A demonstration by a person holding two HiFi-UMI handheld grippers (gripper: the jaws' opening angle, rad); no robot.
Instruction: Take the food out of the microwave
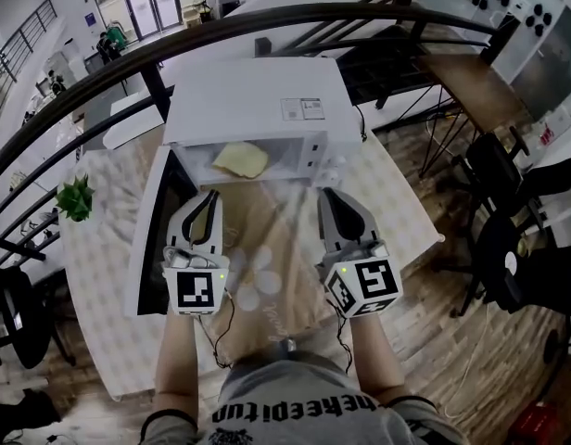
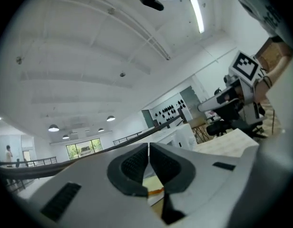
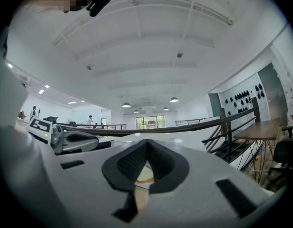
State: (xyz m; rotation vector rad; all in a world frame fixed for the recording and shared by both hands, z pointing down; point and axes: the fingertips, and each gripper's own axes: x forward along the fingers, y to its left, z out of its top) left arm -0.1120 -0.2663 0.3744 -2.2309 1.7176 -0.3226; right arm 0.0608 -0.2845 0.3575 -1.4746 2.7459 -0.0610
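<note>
The left gripper [image 1: 204,204] and right gripper [image 1: 337,202], jaws pressed together and empty, hover before the open microwave [image 1: 258,100] with the food [image 1: 240,159] inside.

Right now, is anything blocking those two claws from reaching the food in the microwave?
Nothing visible does. The microwave door is swung open to the left, the food lies in the open cavity, and only tabletop separates it from the shut left gripper and right gripper.

The right gripper [image 3: 147,147] is pointing level, its jaws pressing together. Yellowish food [image 3: 144,175] is showing through the gap beneath them. The left gripper [image 3: 92,142] is hovering alongside, a railing [image 3: 184,126] crossing behind.
</note>
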